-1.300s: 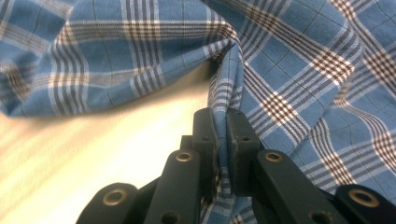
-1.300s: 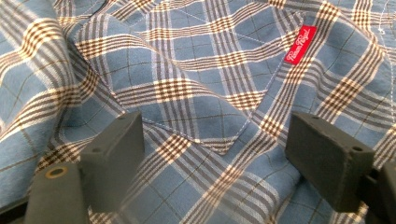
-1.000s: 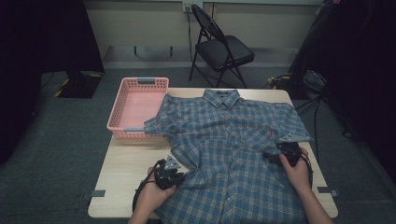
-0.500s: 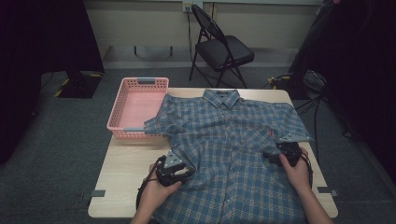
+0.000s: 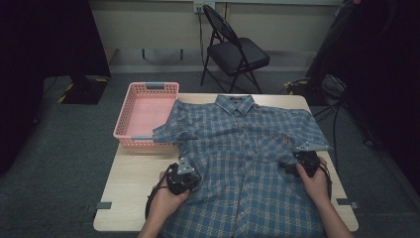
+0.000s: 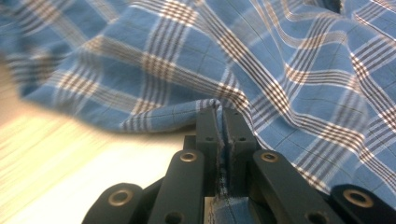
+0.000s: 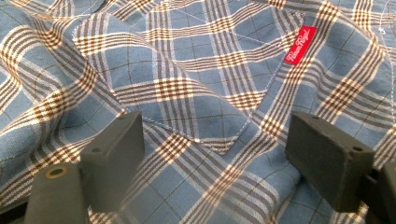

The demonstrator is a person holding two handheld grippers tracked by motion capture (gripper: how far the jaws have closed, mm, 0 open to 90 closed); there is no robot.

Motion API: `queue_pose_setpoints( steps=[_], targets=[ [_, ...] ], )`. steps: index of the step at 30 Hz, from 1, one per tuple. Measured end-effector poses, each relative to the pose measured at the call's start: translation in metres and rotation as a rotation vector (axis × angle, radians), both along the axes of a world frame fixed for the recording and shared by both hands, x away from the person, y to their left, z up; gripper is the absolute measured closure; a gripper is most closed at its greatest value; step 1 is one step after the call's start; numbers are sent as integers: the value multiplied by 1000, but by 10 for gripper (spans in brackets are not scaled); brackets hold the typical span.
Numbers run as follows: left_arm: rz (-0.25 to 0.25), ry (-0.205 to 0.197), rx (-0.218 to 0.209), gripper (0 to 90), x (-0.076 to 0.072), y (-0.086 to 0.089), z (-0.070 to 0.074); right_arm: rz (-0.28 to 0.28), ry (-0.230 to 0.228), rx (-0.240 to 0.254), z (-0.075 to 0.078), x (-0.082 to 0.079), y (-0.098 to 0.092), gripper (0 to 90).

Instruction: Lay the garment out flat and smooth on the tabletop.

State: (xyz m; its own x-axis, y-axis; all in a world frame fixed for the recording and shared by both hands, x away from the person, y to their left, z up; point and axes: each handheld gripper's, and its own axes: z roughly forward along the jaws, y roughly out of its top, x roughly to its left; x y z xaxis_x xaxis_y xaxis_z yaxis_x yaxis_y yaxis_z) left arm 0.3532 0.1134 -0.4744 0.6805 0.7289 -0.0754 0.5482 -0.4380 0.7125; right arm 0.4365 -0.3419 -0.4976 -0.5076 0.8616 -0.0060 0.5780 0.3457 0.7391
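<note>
Job: getting a grip on the plaid shirt [image 5: 247, 163] to handle it — maybe to fold it, I think.
Where the shirt is: spread flat on the table [image 5: 131, 193], front side up, collar at the far end, bottom edge hanging over the near edge by the person.
Left gripper [image 5: 182, 177]: its jaws have just snapped together — they pinch a fold of the shirt's side edge [image 6: 205, 109] tight between them.
Right gripper [image 5: 301, 165]: jaws wide apart, over the cloth by the chest pocket [image 7: 196, 84]; nothing is pinched there yet.
Done so far: one side of the shirt is caught.
Still to do: the right side needs a grip, and the shirt has not been folded at all, as far as I can judge.
Around: a pink basket [image 5: 143, 111] at the table's far left, with one sleeve [image 5: 166, 131] lying over its rim.
In the way: that sleeve could drag on the basket.
Farther off: a black folding chair [image 5: 235, 47] behind the table.
</note>
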Motion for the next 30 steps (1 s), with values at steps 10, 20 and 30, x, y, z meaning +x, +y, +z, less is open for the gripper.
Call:
queue_pose_setpoints(
  steps=[10, 20, 30],
  targets=[
    [71, 28, -31, 862, -10, 39, 1, 0, 0, 0, 0, 0, 0, 188],
    [11, -183, -70, 476, 17, -16, 11, 0, 1, 0, 0, 0, 0, 188],
    [-31, -115, 58, 676, 36, -39, -16, 0, 1, 0, 0, 0, 0, 188]
  ],
)
